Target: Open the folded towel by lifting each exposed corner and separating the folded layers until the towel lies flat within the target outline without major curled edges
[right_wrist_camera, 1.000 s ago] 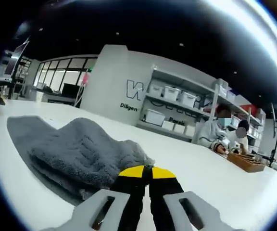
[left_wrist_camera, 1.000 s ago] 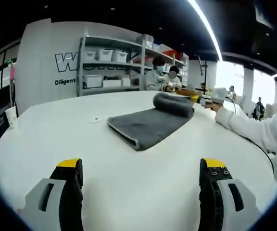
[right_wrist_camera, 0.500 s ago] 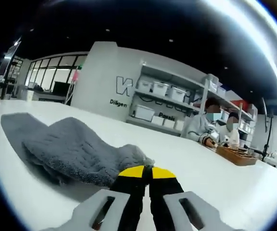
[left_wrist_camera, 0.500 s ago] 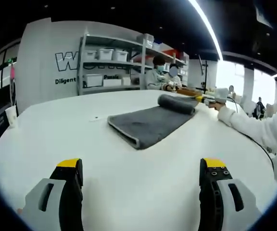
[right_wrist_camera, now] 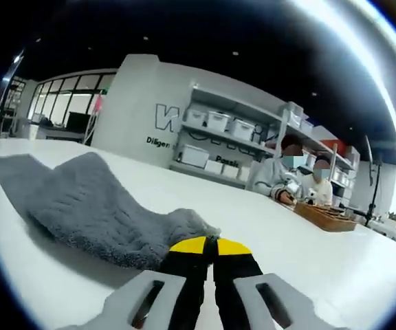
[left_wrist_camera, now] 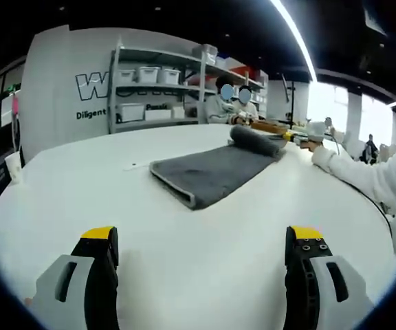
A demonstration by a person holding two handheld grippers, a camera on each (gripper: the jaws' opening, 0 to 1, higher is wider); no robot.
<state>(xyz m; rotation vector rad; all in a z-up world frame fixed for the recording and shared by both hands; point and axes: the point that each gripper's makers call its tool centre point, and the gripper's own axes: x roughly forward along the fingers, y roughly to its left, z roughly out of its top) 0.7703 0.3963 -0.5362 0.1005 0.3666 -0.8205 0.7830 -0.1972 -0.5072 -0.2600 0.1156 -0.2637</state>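
Note:
A grey towel (left_wrist_camera: pixel 208 174) lies folded on the white round table (left_wrist_camera: pixel 150 227), its far end rolled up where the right gripper (left_wrist_camera: pixel 295 140) holds it. My left gripper (left_wrist_camera: pixel 201 240) hangs open over bare table, well short of the towel's near fold. In the right gripper view the towel (right_wrist_camera: pixel 88 206) stretches away to the left, and my right gripper (right_wrist_camera: pixel 205 245) is shut on its near corner, lifted slightly off the table. A person's white sleeve (left_wrist_camera: pixel 363 182) reaches in from the right.
A paper cup (left_wrist_camera: pixel 14 165) stands at the table's far left edge. A wooden tray (right_wrist_camera: pixel 325 216) lies on the table beyond the towel, where two people sit. Shelves with white bins (left_wrist_camera: pixel 150 96) line the back wall.
The right gripper has drawn the towel's corner farther away, so the top layer is stretched longer and flatter. My left gripper has stayed put.

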